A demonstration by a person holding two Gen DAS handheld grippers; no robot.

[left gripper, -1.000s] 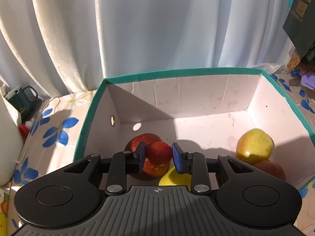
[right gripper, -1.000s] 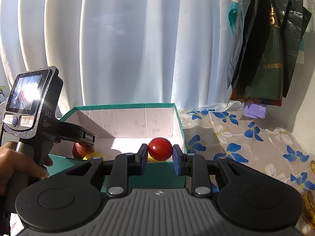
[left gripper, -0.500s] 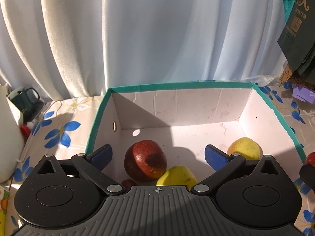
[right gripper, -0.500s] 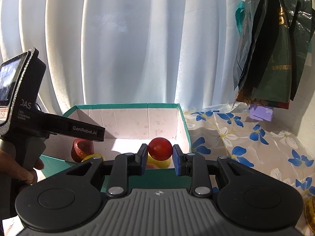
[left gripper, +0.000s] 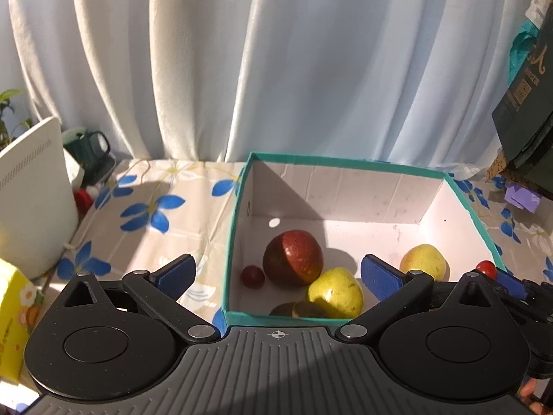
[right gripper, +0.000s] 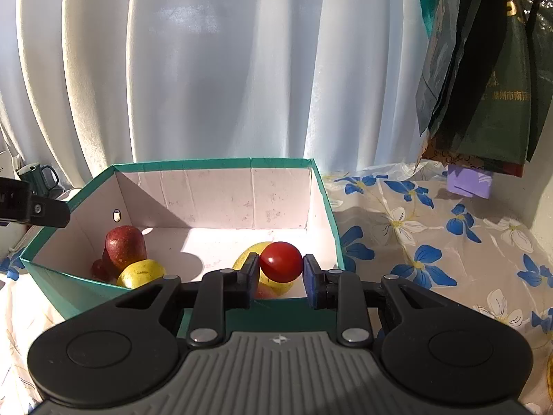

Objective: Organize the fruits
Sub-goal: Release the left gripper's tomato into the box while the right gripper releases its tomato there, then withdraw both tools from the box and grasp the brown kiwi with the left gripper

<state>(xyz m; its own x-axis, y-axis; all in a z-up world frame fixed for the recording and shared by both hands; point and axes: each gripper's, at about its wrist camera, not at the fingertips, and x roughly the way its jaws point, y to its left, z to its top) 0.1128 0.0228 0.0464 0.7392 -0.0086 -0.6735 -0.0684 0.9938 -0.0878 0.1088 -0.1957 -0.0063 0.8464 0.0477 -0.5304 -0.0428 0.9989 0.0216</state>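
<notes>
Inside teal box — apples, tomato

My left claw hangs with its blue pads spread wide, gripping nothing. My right claw has its jaws pressed in from both sides on a small red tomato, held level between the fingertips, pointing forward.

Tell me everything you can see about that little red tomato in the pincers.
The tomato is small, round, glossy red with a bright highlight, and looks whole. The right gripper pinches it from both sides, jaws closed on it. It hangs above the near right part of the box, over a yellow fruit, touching only the pads.
</notes>
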